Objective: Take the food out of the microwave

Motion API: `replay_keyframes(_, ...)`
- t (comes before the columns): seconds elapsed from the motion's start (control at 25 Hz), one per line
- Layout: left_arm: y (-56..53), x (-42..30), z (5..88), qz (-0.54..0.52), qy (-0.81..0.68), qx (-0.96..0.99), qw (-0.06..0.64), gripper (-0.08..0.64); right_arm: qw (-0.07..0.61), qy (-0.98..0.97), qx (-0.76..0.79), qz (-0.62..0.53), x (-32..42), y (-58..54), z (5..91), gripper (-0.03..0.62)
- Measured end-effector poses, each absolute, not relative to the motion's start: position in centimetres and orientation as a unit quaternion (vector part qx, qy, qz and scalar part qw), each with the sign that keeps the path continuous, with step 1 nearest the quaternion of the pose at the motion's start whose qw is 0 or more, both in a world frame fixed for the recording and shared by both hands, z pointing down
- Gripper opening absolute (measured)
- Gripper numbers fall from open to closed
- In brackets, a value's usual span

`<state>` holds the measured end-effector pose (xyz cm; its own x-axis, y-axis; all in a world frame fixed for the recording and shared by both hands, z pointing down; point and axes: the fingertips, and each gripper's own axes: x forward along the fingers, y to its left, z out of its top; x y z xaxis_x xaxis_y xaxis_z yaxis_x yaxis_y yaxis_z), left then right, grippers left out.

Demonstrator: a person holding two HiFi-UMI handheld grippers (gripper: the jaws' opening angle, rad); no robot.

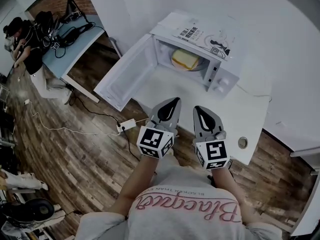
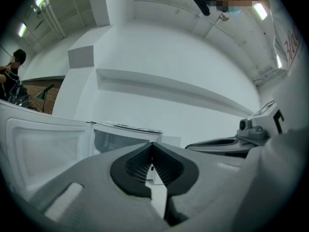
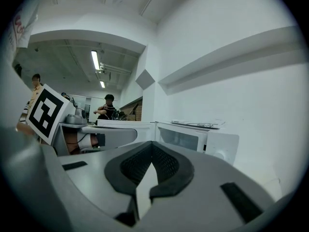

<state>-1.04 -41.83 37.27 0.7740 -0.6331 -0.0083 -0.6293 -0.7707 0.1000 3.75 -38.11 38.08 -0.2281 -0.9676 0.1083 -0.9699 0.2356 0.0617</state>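
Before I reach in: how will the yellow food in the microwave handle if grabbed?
The food looks like soft bread: probably light and squashy. It lies flat, so rolling seems unlikely. The plate under it may slide if pushed.

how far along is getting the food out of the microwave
Done: the microwave door stands open. In hand: nothing; the left gripper and right gripper are both shut and empty, short of the opening. Left: the food sits inside the microwave, not yet gripped.

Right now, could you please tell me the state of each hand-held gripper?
Left hand-held gripper: closed, holding nothing.
Right hand-held gripper: closed, holding nothing.
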Motion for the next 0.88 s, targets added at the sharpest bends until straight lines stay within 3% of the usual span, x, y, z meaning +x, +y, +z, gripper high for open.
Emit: replay_keyframes(0.88,-52.1,-1.8,38.9,-0.025,-0.279,0.957,0.076,0.005,0.099,-0.737,0.668,0.031,2.9,-46.2,39.0,0.011)
